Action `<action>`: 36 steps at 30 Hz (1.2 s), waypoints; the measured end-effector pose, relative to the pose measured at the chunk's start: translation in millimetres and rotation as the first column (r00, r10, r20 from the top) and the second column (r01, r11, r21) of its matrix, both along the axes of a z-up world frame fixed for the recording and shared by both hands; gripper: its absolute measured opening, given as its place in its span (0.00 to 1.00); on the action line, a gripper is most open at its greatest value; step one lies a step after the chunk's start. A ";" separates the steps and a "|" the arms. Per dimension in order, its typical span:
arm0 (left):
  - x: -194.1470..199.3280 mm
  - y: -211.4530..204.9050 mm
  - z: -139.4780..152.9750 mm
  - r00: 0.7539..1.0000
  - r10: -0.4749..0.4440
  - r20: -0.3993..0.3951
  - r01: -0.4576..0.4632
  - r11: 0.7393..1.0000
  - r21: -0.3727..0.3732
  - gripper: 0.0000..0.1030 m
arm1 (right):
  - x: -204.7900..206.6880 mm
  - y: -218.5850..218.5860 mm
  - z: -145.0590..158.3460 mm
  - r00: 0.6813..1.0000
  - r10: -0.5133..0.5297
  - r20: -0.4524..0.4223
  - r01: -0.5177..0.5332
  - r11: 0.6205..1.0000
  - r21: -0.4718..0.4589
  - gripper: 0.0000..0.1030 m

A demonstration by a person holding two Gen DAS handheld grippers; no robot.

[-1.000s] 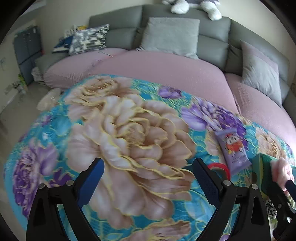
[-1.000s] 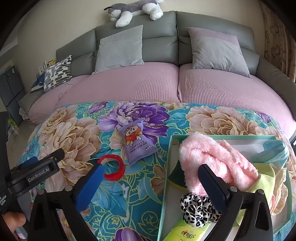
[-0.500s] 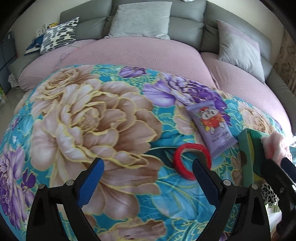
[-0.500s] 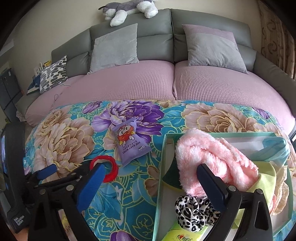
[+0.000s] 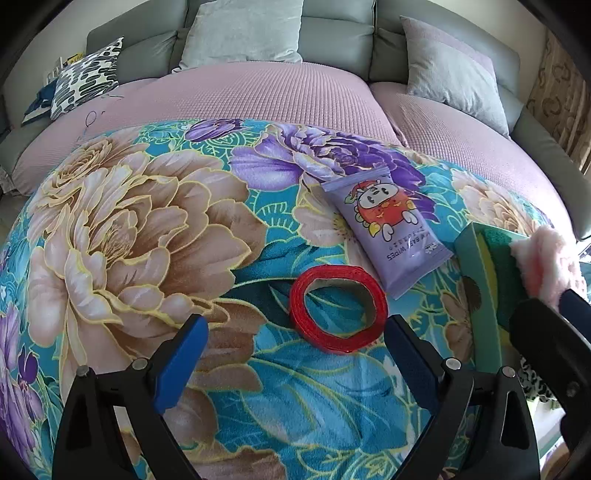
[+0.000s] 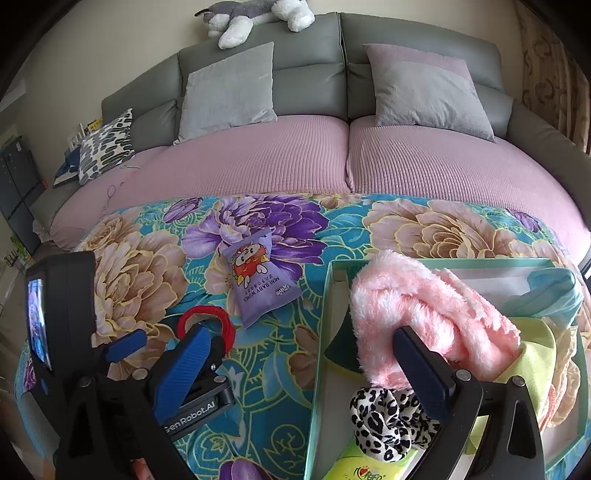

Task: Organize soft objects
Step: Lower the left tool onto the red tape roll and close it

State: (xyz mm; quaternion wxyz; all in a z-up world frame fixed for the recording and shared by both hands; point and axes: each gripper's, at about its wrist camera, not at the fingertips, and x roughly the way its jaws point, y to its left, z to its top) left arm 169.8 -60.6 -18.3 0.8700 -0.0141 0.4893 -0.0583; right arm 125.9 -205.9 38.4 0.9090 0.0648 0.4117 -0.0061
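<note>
Red ribbon roll [image 5: 338, 308] now sits nearer the spread left tool [image 5: 295, 354].

One floral blanket [image 5: 155, 229] covers the front of one sofa [image 6: 306, 62]. On the blanket lie one red ring [image 5: 338, 308] and one pack of wipes [image 5: 388, 229]. One green box [image 6: 325, 332] holds one pink fluffy cloth [image 6: 417, 314], one leopard scrunchie [image 6: 384, 417], one yellow-green pack [image 6: 365, 467], one yellow cloth [image 6: 535, 354], one light blue item [image 6: 550, 291] and one dark green piece [image 6: 343, 343] (other contents are too hidden to count). Cushions number three: two plain grey ones [image 6: 229, 88] [image 6: 424, 88] and one patterned [image 6: 107, 147]. One plush dog [image 6: 258, 14] lies on the backrest. Two grippers show, left [image 5: 293, 360] and right [image 6: 308, 363].
</note>
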 end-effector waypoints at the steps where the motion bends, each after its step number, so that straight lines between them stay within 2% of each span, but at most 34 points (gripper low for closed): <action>1: 0.5 0.7 -0.1 1.000 0.002 0.003 -0.002 1.000 -0.007 0.93 | 0.4 -0.4 0.2 1.000 0.000 0.001 0.000 1.000 0.001 0.98; 4: 2.2 1.3 0.1 1.000 0.004 0.018 -0.004 1.000 -0.015 0.90 | 0.6 -0.7 0.5 1.000 -0.002 0.002 0.002 1.000 0.002 0.98; 6: 2.2 -0.4 -0.1 1.000 -0.010 0.024 0.010 1.000 -0.028 0.80 | 0.7 -0.8 0.5 1.000 -0.004 0.003 0.004 1.000 0.000 0.98; 8: 2.8 -3.3 -1.1 0.999 -0.022 0.023 0.023 0.999 -0.037 0.79 | 0.9 -1.2 0.4 1.000 -0.007 0.004 0.007 1.000 -0.002 0.98; 23: 1.6 -12.1 -5.5 0.997 -0.069 0.017 0.070 0.997 -0.041 0.79 | 1.6 -0.2 -1.4 1.000 -0.019 -0.003 0.019 0.999 -0.025 0.96; 27: 1.1 -13.1 -5.1 0.996 -0.086 0.020 0.088 0.993 -0.079 0.79 | 1.8 -1.7 -1.4 1.000 -0.024 -0.003 0.024 0.999 -0.025 0.96; 36: -0.1 -16.4 -4.3 0.994 -0.106 0.023 0.108 0.990 -0.091 0.79 | 0.8 -4.2 -0.3 1.000 -0.031 -0.004 0.030 0.999 -0.031 0.96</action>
